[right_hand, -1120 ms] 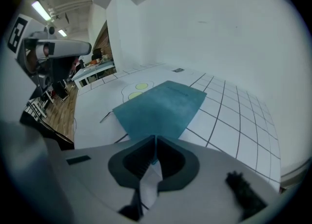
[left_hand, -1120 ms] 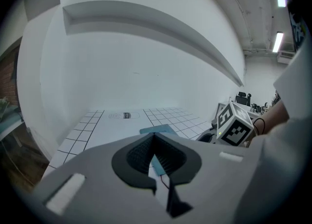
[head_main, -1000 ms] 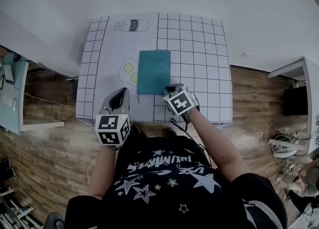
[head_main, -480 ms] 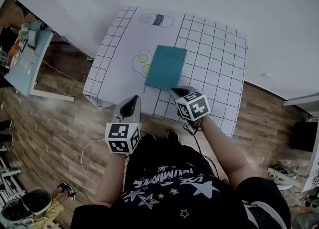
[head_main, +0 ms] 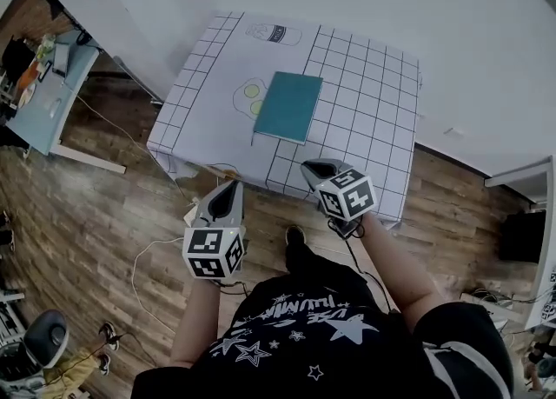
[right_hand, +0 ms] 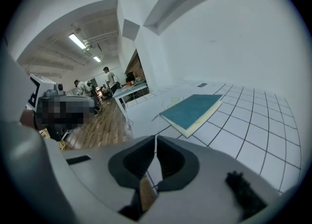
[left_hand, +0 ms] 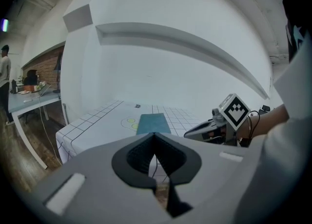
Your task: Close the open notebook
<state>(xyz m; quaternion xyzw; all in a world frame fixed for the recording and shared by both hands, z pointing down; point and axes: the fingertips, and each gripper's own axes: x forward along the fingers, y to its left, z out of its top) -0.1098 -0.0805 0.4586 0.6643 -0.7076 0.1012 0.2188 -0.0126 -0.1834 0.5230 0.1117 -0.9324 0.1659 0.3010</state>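
Observation:
The teal notebook (head_main: 289, 106) lies closed and flat on the white grid-printed table (head_main: 373, 128), near its middle. It also shows in the left gripper view as the notebook (left_hand: 152, 122) and in the right gripper view as the notebook (right_hand: 192, 110), with its cream page edges visible. My left gripper (head_main: 228, 189) hangs over the wooden floor just off the table's near edge, jaws shut and empty (left_hand: 155, 139). My right gripper (head_main: 312, 169) is at the table's near edge, short of the notebook, jaws shut with nothing between them (right_hand: 156, 141).
A pale blue desk (head_main: 45, 97) stands at the left. Cables (head_main: 152, 254) trail on the wooden floor, and a chair (head_main: 39, 341) is at the bottom left. A white wall runs behind the table. Drawn outlines of a bottle (head_main: 274, 34) and eggs (head_main: 252, 93) mark the sheet.
Both grippers have drawn back from the notebook toward the person, off the table's near edge. The head view has shifted, so the table sits farther away. The notebook has stayed closed.

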